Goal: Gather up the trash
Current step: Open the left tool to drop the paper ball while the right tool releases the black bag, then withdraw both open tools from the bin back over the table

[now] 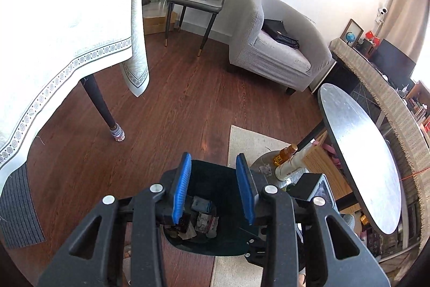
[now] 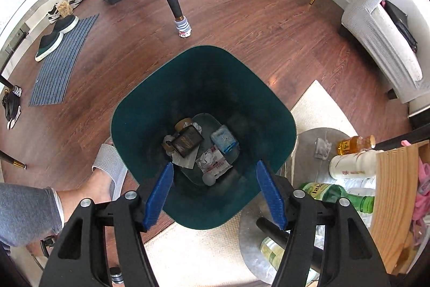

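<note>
- Your right gripper (image 2: 215,195) and left gripper (image 1: 213,188) hang spread and empty over the dark green plastic bin (image 2: 129,123), which holds wrappers.
- Bottles and a crumpled tissue (image 2: 322,148) remain beside it.

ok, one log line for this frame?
left tool: open, empty | right tool: open, empty, over green bin | bin: trash inside | bottles on side table

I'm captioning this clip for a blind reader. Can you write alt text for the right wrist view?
The right gripper hangs open and empty over a dark green bin holding crumpled wrappers and a small dark box. Bottles stand to its right.
</note>
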Action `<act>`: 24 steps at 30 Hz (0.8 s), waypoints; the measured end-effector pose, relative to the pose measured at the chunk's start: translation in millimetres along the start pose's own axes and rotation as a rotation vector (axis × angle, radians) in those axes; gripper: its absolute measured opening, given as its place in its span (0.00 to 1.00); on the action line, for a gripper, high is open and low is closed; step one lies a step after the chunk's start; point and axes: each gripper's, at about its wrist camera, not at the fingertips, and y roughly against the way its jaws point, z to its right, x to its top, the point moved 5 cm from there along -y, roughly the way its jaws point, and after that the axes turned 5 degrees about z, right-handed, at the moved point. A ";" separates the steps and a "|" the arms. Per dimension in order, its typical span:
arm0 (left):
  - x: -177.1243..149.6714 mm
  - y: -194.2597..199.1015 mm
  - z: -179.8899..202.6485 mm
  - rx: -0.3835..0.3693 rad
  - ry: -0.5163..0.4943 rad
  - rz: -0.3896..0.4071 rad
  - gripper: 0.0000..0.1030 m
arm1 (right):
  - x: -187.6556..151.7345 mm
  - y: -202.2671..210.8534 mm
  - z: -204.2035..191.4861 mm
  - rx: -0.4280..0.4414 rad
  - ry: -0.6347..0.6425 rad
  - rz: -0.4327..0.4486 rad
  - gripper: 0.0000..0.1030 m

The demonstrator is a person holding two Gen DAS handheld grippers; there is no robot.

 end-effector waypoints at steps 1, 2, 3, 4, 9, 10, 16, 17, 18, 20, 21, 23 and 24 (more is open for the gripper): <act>0.9 1.1 1.2 0.005 -0.007 0.005 0.35 | 1.3 4.4 -0.3 0.003 0.002 0.013 0.56; 1.7 2.5 3.0 0.009 -0.012 0.011 0.35 | 1.7 8.8 0.3 0.006 -0.001 0.031 0.56; 3.0 4.6 5.1 0.010 -0.017 0.017 0.35 | 3.1 16.0 0.8 0.009 -0.008 0.055 0.55; 4.2 6.3 5.9 0.010 -0.021 0.025 0.35 | 4.6 24.1 2.4 0.011 -0.014 0.080 0.54; 7.2 11.6 15.7 0.001 -0.034 0.049 0.37 | 10.6 68.0 12.2 -0.008 -0.043 0.211 0.52; 8.1 12.0 17.8 -0.001 -0.041 0.053 0.37 | 11.4 77.8 15.6 -0.013 -0.055 0.239 0.52; 6.3 16.7 36.8 -0.014 -0.088 0.075 0.47 | 6.9 125.3 46.1 -0.069 -0.132 0.374 0.52; 4.9 17.2 41.2 -0.017 -0.099 0.077 0.52 | 4.9 131.5 51.7 -0.080 -0.147 0.391 0.52; 3.3 17.3 45.5 -0.014 -0.116 0.079 0.55 | 2.3 137.9 58.3 -0.088 -0.168 0.409 0.52; -0.8 17.1 54.9 0.012 -0.165 0.087 0.64 | -4.7 150.2 74.0 -0.101 -0.222 0.442 0.52; -2.8 17.0 59.9 0.031 -0.193 0.094 0.67 | -9.9 156.2 82.6 -0.108 -0.247 0.456 0.52; -6.9 17.4 69.4 0.061 -0.233 0.105 0.75 | -22.1 166.8 98.6 -0.137 -0.287 0.476 0.52; -9.1 18.7 74.9 0.055 -0.241 0.109 0.76 | -29.9 171.6 107.1 -0.152 -0.306 0.481 0.52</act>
